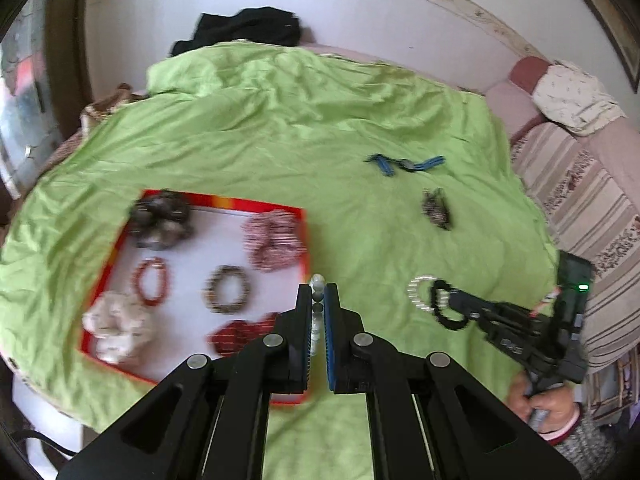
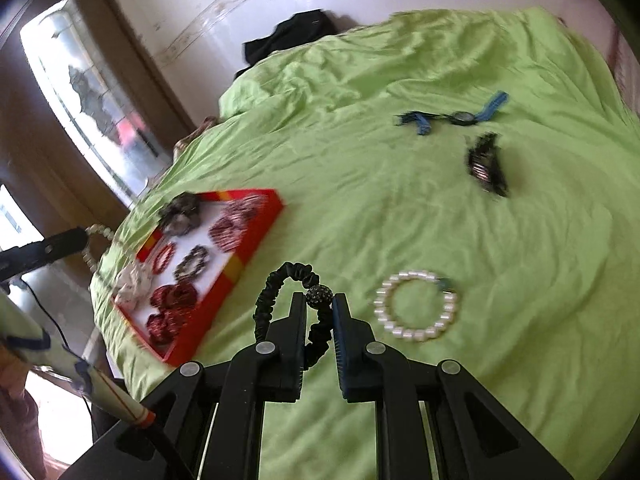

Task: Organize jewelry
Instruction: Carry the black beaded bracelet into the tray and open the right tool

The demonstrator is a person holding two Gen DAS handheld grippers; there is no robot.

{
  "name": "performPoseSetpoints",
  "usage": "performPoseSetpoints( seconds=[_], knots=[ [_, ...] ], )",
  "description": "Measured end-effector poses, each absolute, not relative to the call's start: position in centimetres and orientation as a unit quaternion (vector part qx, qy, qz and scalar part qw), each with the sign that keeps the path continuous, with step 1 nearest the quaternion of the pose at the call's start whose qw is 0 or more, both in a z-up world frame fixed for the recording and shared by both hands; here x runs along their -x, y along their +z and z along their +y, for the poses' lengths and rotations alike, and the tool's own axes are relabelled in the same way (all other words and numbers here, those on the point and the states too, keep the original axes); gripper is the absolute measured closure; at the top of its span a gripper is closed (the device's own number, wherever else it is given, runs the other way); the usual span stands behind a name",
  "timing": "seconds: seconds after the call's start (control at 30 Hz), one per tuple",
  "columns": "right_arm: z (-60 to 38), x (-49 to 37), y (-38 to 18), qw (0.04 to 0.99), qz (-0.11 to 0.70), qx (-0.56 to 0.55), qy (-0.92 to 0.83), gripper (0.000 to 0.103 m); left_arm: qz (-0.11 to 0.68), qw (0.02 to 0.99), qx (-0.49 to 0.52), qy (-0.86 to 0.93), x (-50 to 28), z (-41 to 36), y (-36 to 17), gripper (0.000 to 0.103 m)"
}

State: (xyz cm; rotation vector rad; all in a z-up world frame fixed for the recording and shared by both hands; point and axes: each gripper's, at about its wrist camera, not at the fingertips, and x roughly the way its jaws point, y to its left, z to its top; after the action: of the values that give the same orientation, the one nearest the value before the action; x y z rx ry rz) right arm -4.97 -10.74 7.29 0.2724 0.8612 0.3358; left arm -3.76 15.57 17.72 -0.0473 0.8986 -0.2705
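My left gripper (image 1: 318,300) is shut on a pale bead bracelet (image 1: 317,312), held above the near right corner of the red-rimmed white tray (image 1: 256,205). It also shows in the right wrist view (image 2: 93,246) at far left. The tray holds several scrunchies and bead bracelets. My right gripper (image 2: 319,302) is shut on a black scrunchie band with a dark bead (image 2: 296,276), above the green sheet right of the tray (image 2: 256,240). A white pearl bracelet (image 2: 416,306) lies on the sheet just right of it; it also shows in the left wrist view (image 1: 420,294).
A blue-strapped watch (image 2: 460,117) and a black hair clip (image 2: 486,164) lie farther back on the green sheet (image 2: 400,220). Black clothing (image 1: 248,28) lies at the far wall. A striped sofa (image 1: 580,200) with a pillow stands at right.
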Motion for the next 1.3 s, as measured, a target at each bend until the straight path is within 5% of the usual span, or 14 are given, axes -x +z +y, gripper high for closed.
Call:
performPoseSetpoints(
  seconds=[0.53, 0.93, 1.3],
  knots=[
    [6.4, 3.6, 8.6, 0.851, 0.450, -0.047, 0.268, 0.089, 0.483, 0.867, 0.100, -0.073, 1.5, 28.0, 12.3, 0.098],
    [14.4, -1.0, 6.0, 0.832, 0.479, -0.011, 0.279, 0.089, 0.527, 0.834, 0.149, -0.063, 1.3, 30.9, 6.1, 0.098],
    [16.7, -3.9, 3.0, 0.825, 0.500, -0.008, 0.262, 0.088, 0.522, 0.839, 0.146, -0.045, 1.8, 32.2, 5.7, 0.098]
  ],
)
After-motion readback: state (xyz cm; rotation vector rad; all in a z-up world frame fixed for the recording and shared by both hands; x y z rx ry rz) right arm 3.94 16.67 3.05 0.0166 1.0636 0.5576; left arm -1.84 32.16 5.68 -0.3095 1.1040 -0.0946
